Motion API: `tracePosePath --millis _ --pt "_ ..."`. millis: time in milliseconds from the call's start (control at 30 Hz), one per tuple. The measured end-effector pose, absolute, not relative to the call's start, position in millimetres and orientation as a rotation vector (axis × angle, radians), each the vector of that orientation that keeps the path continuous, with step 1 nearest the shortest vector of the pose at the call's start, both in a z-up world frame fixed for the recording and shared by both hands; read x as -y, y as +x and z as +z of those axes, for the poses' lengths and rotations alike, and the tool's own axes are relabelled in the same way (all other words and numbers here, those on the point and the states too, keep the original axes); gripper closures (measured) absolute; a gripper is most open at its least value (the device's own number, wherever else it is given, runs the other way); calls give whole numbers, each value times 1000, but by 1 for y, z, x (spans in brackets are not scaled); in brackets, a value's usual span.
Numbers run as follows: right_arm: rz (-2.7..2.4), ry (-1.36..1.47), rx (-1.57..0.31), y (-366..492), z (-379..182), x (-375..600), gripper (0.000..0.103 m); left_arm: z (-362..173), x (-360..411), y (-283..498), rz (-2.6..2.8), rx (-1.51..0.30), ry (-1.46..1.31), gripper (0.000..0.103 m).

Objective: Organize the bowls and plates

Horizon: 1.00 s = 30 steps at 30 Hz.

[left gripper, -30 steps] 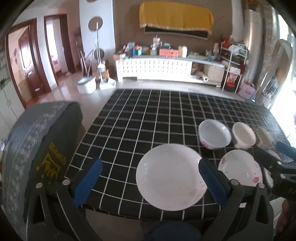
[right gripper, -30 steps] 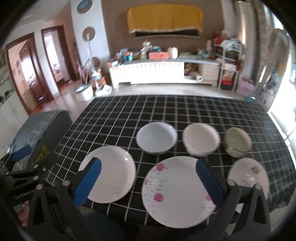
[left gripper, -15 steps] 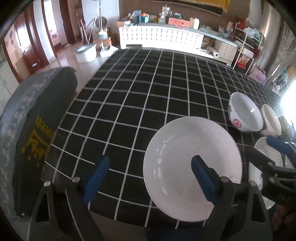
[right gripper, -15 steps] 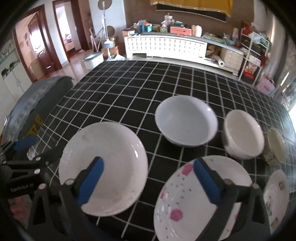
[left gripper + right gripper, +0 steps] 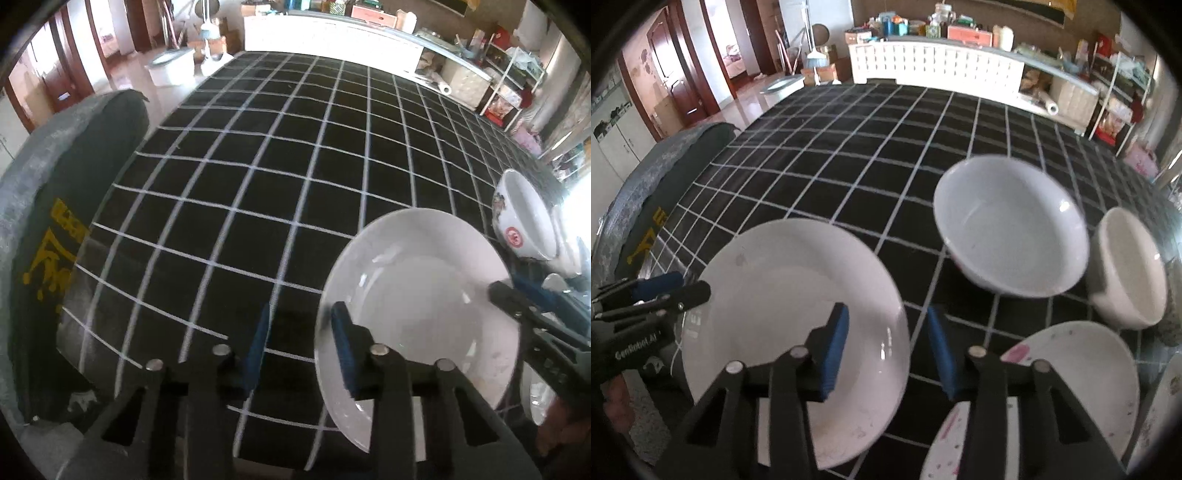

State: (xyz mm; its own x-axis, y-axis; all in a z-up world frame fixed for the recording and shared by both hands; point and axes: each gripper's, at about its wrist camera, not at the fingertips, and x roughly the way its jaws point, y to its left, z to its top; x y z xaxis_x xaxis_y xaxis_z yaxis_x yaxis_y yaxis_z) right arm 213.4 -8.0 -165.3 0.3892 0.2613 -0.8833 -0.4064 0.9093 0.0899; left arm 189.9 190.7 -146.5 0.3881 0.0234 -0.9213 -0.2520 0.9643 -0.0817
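white plate [image 5: 783, 317] near the front edge of the checked table [image 5: 295, 147]. left gripper [image 5: 299, 347] half closed across its left rim, right gripper [image 5: 882, 350] across its right rim, both just closing, pads seemingly not yet pressing. close evenly, lift level.

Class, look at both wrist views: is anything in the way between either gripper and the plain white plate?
Nothing visible blocks them. The left gripper straddles the plain white plate's left rim and the right gripper its right rim, jaws just closing, not yet pressing. The nearest dishes, the white bowl and pink-spotted plate, sit apart.
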Motion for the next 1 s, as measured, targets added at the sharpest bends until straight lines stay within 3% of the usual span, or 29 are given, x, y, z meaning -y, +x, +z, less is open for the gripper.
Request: tracePosePath --millis 200,933,1000 --pt "437 -128 -1104 213 -169 12 70 -150 -180 191 127 -1182 -215 87" --pt "435 -62 -1166 197 -167 22 74 -142 -173 162 166 -1242 -239 88" --pt "416 -51 -1138 193 -156 30 74 -133 -175 155 216 -1226 -231 84"
